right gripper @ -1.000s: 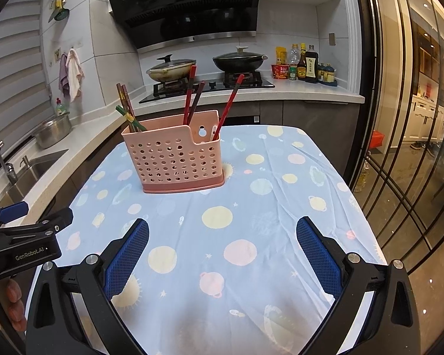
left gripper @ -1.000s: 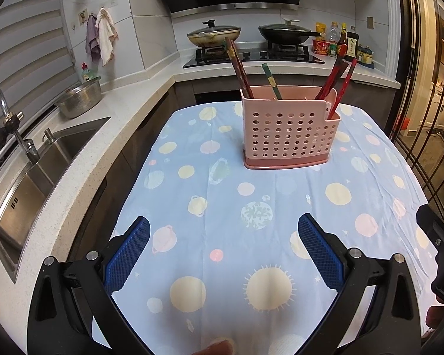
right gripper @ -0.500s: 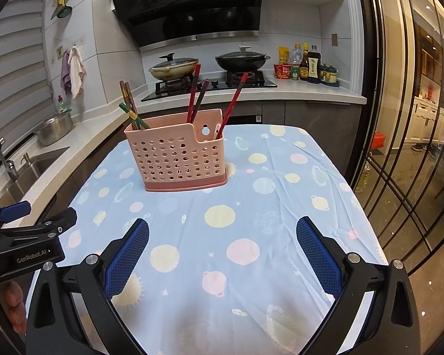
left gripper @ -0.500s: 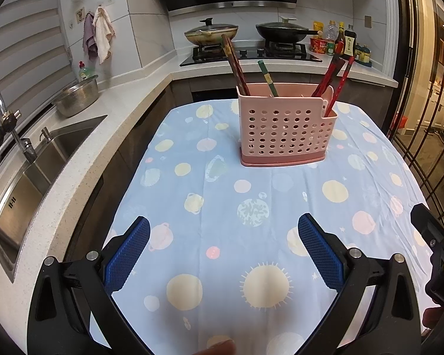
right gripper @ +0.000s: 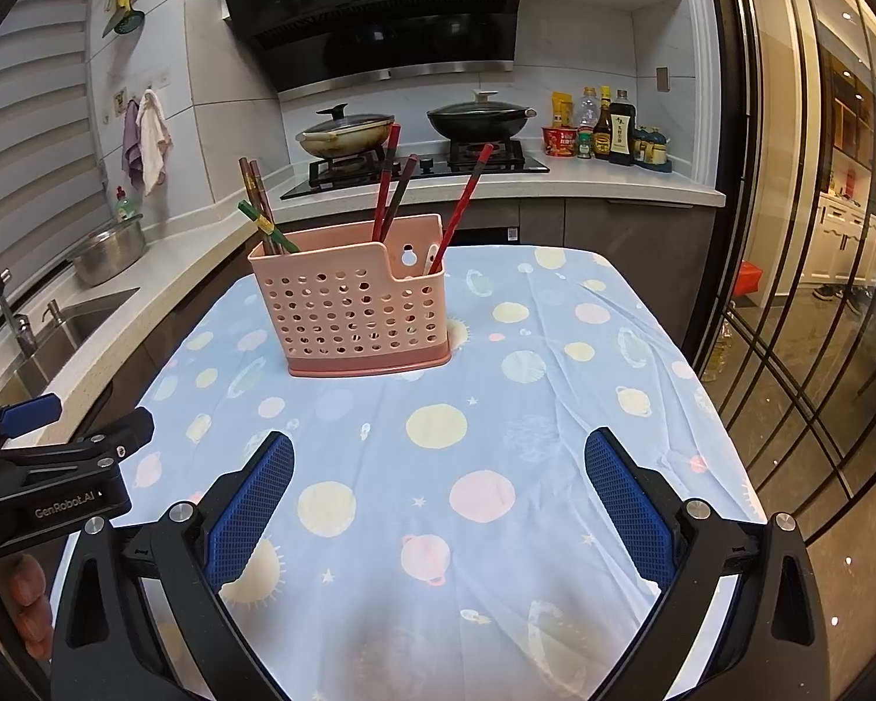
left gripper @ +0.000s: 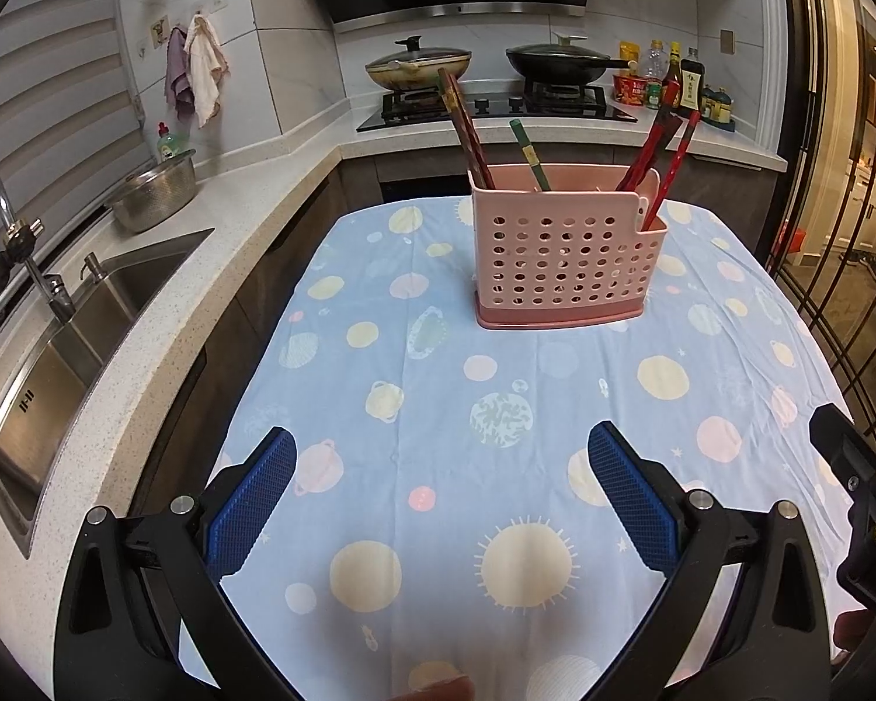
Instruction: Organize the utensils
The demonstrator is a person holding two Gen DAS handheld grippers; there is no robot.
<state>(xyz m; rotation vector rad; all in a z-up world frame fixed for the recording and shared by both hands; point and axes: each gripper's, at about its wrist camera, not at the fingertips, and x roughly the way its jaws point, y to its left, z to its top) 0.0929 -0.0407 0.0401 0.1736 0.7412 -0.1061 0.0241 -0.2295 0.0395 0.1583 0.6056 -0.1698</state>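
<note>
Task status, judged: near or at completion. All chopsticks in view stand inside the pink utensil caddy; none lie loose on the tablecloth.

Left gripper: jaws spread wide, nothing between the pads. Right gripper: likewise wide and empty. Both hover over the near table edge, well apart from the caddy.

Caddy sits upright mid-table toward the far end. Rigid plastic, boxy, perforated walls with round holes, darker solid base, one stepped-down corner.

Contents: brown chopsticks at the left end, a green chopstick beside them, red chopsticks at the right end. All are slender, smooth and leaning. The internal dividers are only partly visible.

Tablecloth: thin blue fabric, planet print, slight wrinkles.
</note>
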